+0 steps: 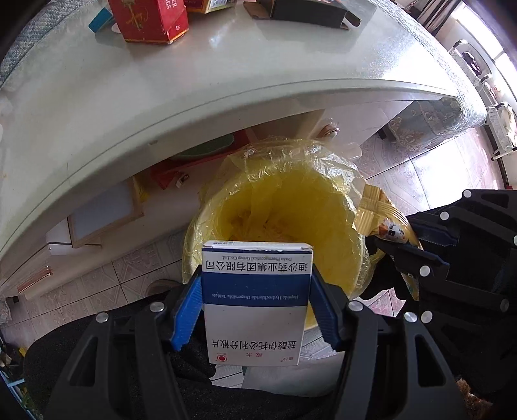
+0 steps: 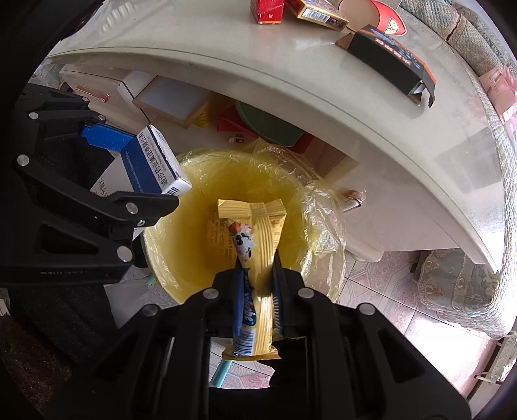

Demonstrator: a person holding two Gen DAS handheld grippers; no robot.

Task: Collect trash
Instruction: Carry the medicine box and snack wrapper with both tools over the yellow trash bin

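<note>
A: Report the left tool.

B: My left gripper point(image 1: 257, 303) points down, its blue pads clamped on the sides of a blue-and-white cardboard medicine box point(image 1: 257, 303). The box hangs over the near rim of the round waste bin lined with a yellow plastic bag point(image 1: 278, 206).

A: And the right tool?

B: My right gripper point(image 2: 258, 274) is closed tight on two items: a yellow striped foil wrapper point(image 2: 263, 226) and a thin blue-and-white sachet point(image 2: 242, 310) lying against it. Both hang directly above the bin's opening.

A: Position of the bin?

B: It stands on the patterned tile floor point(image 1: 429, 174), partly under the edge of the pale glossy table point(image 1: 161, 90).

A: What is on the table?

B: A red carton point(image 1: 148, 19) and an opened black carton point(image 2: 391, 61), both well apart from either tool.
</note>
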